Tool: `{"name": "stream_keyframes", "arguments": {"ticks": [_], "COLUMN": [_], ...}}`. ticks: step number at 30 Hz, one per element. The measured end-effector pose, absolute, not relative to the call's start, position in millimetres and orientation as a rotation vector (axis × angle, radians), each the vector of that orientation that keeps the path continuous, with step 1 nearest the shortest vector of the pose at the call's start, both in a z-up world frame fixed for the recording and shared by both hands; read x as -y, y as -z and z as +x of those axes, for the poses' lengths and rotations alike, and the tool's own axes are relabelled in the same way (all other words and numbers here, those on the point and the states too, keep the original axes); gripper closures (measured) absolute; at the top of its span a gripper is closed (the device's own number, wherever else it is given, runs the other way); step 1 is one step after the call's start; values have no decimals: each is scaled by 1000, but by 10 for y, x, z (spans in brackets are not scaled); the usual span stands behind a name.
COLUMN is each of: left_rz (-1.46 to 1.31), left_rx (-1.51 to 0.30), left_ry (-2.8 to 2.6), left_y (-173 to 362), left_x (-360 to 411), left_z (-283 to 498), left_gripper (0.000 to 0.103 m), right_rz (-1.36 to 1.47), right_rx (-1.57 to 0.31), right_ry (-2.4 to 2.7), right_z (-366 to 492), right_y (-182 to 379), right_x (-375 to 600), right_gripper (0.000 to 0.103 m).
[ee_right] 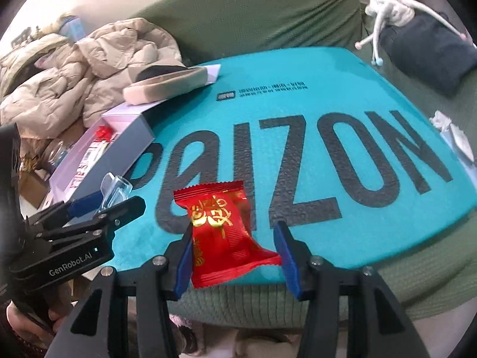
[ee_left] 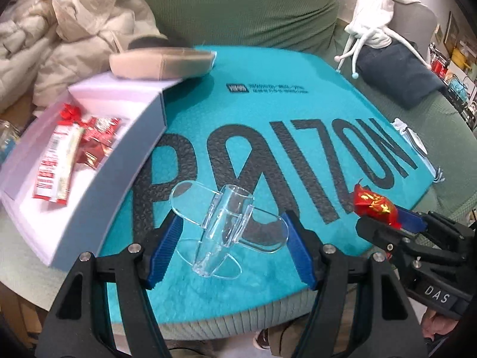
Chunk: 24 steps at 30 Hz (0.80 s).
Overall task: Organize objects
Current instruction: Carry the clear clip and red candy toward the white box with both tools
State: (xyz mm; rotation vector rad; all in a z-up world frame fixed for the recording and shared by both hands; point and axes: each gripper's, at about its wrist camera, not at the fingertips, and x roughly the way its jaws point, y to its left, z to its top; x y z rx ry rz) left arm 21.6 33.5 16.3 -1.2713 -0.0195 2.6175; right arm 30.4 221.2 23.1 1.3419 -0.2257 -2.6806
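A clear acrylic stand (ee_left: 222, 226) lies on the teal mat (ee_left: 298, 125) between the open fingers of my left gripper (ee_left: 232, 250); whether the pads touch it I cannot tell. It also shows in the right wrist view (ee_right: 114, 191). A red gold-printed snack packet (ee_right: 222, 232) lies between the open fingers of my right gripper (ee_right: 234, 253), against its left pad. In the left wrist view the packet (ee_left: 375, 205) sits at my right gripper (ee_left: 384, 220). An open white box (ee_left: 86, 161) on the left holds red snack packets (ee_left: 59, 161).
A beige slipper (ee_left: 161, 62) rests on the box's far end. A cream padded jacket (ee_left: 59, 35) is heaped behind. A white plush toy (ee_left: 375, 21) and a dark cushion (ee_left: 399, 74) lie on the green sofa (ee_left: 238, 9). Crumpled tissue (ee_left: 414, 140) lies at the mat's right edge.
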Motion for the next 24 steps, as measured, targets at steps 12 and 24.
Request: {"name": "stream_keyframes", "arguments": {"ticks": [12,24], "left_rz": [-1267,-1307], "left_rx": [60,101], "left_ry": [-2695,-2847], "left_y": [-579,-767], "left_x": [23,755], "left_z": [754,1202], "left_gripper": [35,35], "right_rz": [1213,1093], "right_rx": [134,16], "right_ry": [2634,2490], "right_z": [796,1048], "right_y": [-692,-973], "right_x": [-1853,-1035], "right_gripper": [52,52]}}
